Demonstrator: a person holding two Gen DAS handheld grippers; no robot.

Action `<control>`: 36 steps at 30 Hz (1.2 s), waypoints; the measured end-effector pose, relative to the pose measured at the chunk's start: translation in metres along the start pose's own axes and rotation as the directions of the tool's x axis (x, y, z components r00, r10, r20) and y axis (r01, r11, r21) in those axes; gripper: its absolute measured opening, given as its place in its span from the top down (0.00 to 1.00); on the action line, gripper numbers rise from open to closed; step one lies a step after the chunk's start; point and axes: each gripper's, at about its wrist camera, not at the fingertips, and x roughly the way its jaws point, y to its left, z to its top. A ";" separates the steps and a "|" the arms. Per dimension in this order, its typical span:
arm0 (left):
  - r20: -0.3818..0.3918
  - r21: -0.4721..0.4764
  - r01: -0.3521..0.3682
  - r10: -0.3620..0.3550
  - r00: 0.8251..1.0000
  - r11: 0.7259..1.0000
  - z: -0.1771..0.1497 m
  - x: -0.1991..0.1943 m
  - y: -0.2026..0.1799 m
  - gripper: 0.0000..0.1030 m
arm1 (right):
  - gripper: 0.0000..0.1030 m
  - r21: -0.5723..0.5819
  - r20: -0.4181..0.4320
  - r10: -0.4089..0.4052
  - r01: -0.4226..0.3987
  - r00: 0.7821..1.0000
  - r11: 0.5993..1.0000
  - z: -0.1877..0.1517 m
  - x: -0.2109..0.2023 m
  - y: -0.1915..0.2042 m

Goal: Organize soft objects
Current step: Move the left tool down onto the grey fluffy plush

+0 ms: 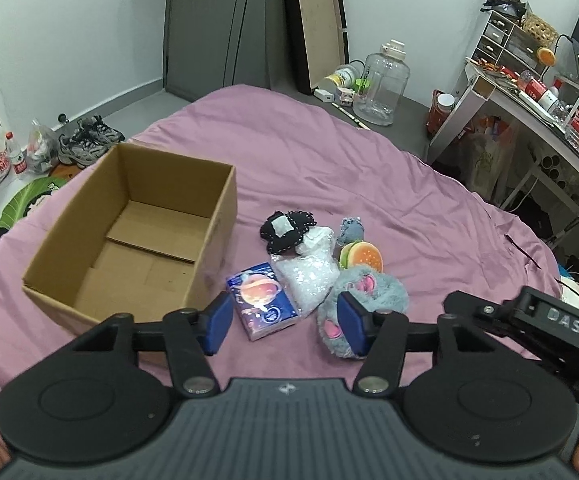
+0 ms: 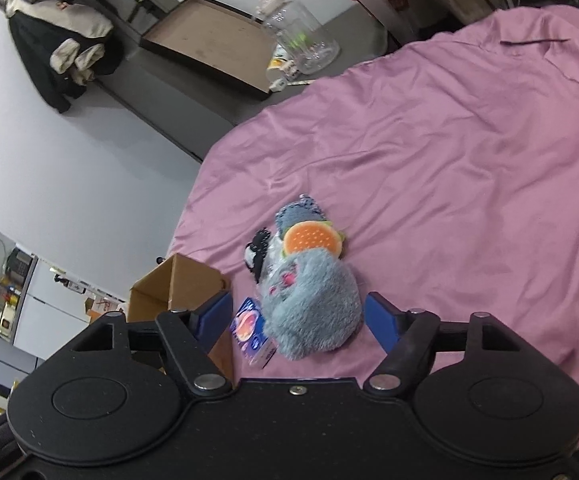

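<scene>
- Left gripper [image 1: 285, 322]: matte black body with a ribbed grey centre plate bearing a small embossed emblem; two round black discs flank it.
- Fingers [image 1: 217, 322]: black linkage arms on silver pivot pins, tipped with blue pads.
- Right gripper [image 2: 297, 320]: the same black build with a smooth centre plate, one silver screw at its upper edge, silver pivot pins and blue pads.
- Seen from the left wrist, its black side carries raised lettering "DAS".
</scene>
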 end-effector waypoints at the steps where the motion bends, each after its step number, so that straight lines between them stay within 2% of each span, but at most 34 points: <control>1: -0.001 -0.003 0.000 0.000 1.000 1.000 0.001 0.003 -0.001 0.47 | 0.34 0.006 -0.006 -0.005 0.005 1.000 1.000 0.002 0.005 -0.002; 7: -0.018 -0.011 -0.015 0.015 1.000 1.000 0.003 0.021 -0.010 0.49 | 0.44 0.048 -0.062 0.013 -0.010 0.998 0.999 0.005 0.029 -0.013; 20: -0.062 -0.038 -0.040 0.038 0.997 0.998 0.002 0.062 -0.020 0.54 | 0.46 0.069 -0.103 -0.017 0.024 0.995 0.997 0.009 0.055 -0.021; 22: -0.076 -0.044 -0.030 0.027 0.997 0.999 0.001 0.068 -0.021 0.55 | 0.56 0.074 -0.112 -0.012 0.020 0.994 0.997 0.009 0.058 -0.022; 24: -0.085 -0.043 -0.020 0.016 0.996 0.999 0.000 0.074 -0.023 0.56 | 0.61 0.085 -0.128 -0.008 0.019 0.992 0.996 0.009 0.063 -0.025; 31: -0.096 -0.058 0.013 -0.018 0.995 0.998 0.002 0.088 -0.030 0.57 | 0.69 0.106 -0.138 0.013 0.002 0.990 0.994 0.011 0.073 -0.031; 35: -0.105 -0.058 0.019 -0.025 0.994 0.998 0.004 0.099 -0.036 0.57 | 0.68 0.144 -0.135 0.031 -0.012 0.990 0.989 0.013 0.075 -0.037; 36: -0.108 -0.062 0.020 -0.026 0.994 0.998 0.004 0.102 -0.036 0.57 | 0.64 0.149 -0.132 0.038 -0.018 0.990 0.989 0.014 0.075 -0.038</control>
